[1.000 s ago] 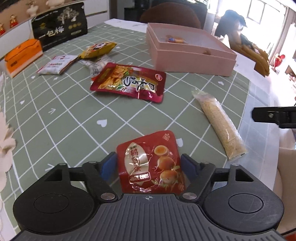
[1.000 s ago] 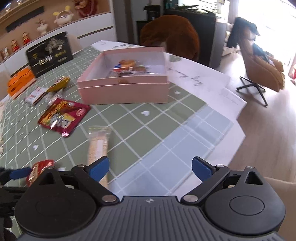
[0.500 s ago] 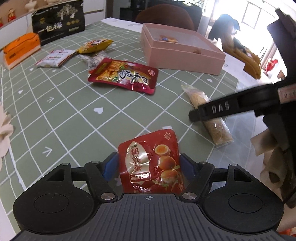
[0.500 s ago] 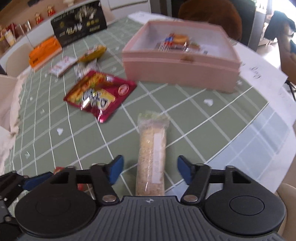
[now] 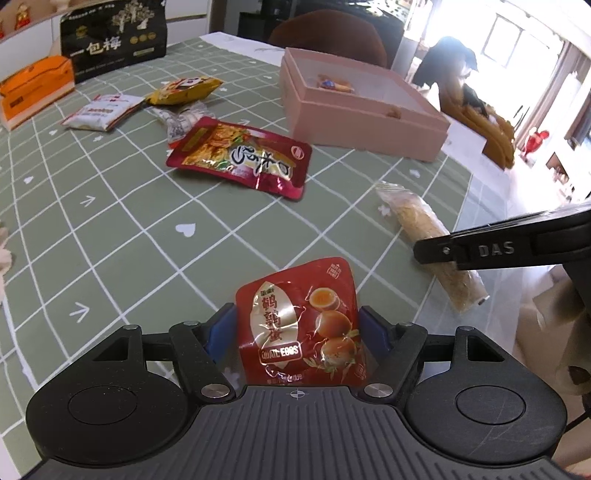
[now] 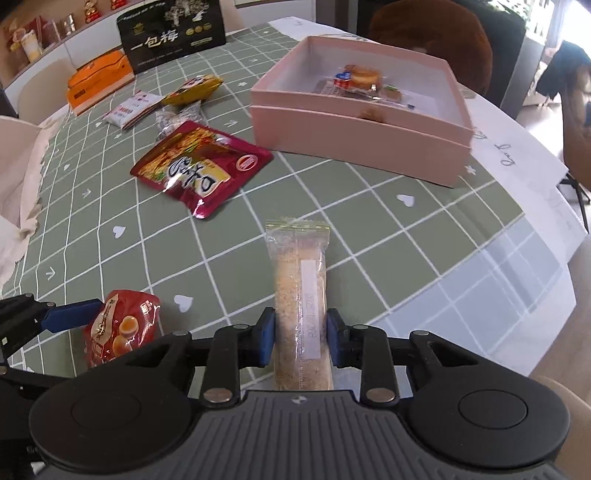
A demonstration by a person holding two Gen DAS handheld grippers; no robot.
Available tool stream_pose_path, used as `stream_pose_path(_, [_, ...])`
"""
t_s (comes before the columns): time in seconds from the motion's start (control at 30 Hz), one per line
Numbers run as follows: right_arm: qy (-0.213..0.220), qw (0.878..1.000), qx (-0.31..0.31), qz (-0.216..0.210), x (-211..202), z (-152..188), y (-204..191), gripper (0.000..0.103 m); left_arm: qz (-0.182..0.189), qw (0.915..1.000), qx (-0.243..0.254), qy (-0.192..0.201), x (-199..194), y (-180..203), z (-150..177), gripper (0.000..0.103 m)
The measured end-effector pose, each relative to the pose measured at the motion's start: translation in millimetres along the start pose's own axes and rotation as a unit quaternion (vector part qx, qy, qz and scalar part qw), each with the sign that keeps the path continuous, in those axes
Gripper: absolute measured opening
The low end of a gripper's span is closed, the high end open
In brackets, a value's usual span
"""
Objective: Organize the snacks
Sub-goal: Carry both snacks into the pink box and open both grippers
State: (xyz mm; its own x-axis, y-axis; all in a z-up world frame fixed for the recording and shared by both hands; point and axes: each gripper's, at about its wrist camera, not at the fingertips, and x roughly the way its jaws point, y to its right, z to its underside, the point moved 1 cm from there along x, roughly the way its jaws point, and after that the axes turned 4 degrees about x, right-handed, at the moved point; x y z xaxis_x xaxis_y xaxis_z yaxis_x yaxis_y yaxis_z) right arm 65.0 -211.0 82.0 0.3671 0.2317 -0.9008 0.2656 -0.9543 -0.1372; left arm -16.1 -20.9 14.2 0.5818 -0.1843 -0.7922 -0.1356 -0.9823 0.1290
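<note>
My left gripper is shut on a red quail-egg pouch, held just above the green checked tablecloth; the pouch also shows in the right wrist view. My right gripper is shut on a long clear pack of beige crumbly snack, which lies on the cloth; the pack also shows in the left wrist view. The open pink box stands ahead and holds a few wrapped snacks.
A large red snack bag lies left of the box. Behind it lie a yellow pack, a white pack and a clear candy bag. An orange box and a black bag stand at the back. The table edge is at the right.
My right gripper moved left and forward over the long beige pack and closed on it. My left gripper kept hold of the quail-egg pouch.
</note>
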Motion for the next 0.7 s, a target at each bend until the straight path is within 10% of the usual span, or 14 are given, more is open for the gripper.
stream_pose_path(0.23, [0.031,0.998,0.033,-0.032,-38,-33,26,0.028,0.039,0.9962,-0.008,0.077,-21,4,-68,0.077])
stream_pose_path(0.7, [0.142,0.988,0.042,-0.039,-86,-213,95,0.028,0.119,0.9846,0.000,0.128,49,26,-257,0.079])
